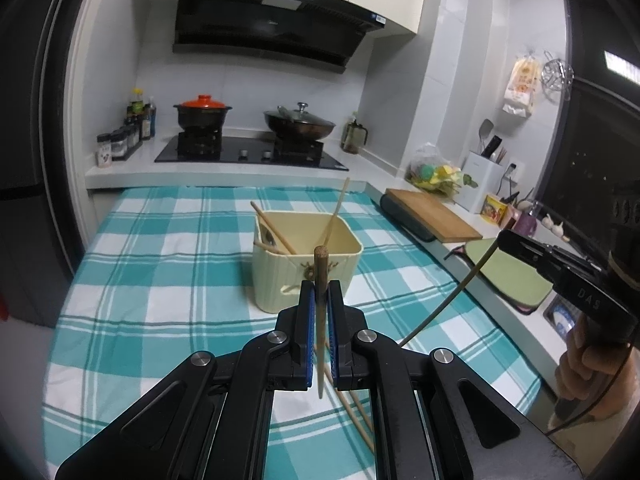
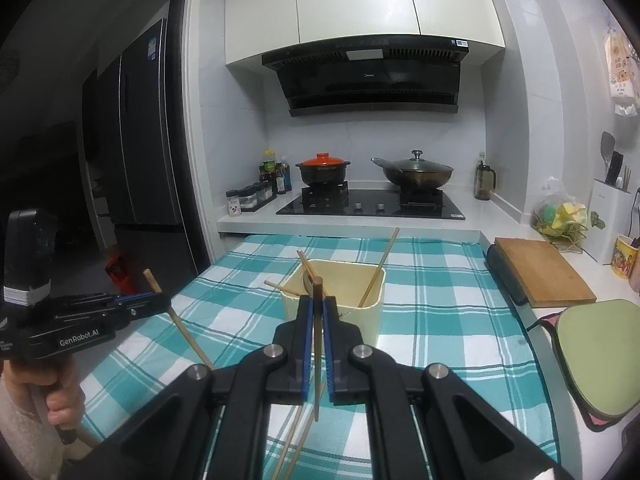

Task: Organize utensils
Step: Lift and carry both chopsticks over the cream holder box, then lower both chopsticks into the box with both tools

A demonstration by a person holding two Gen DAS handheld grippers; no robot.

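Teal-and-white checked cloth [image 1: 168, 240] covers the kitchen counter where a person, holding a gripper in each hand, sorts chopsticks. Nearest the lens, two loose chopsticks [image 1: 356, 412] lie on the cloth beneath the tools, apparently waiting their turn. Above them the left gripper [image 1: 321, 294] has its blue-padded fingers [image 1: 307, 320] pressed together on a brown chopstick [image 1: 321, 276], held nearly upright with its blunt end up, a pose that looks suited to dropping it in lengthwise. The right gripper [image 2: 318, 308] is likewise clamped on a darker chopstick [image 2: 317, 344], tip hanging down. Both tools point towards the cream bin [image 1: 280, 276] just beyond, standing mid-cloth, where several chopsticks [image 1: 276, 232] already lean against its walls beside what looks like a spoon. Farther back, a red-lidded pot [image 1: 203, 114] and a lidded wok [image 1: 299, 122] sit on the hob.
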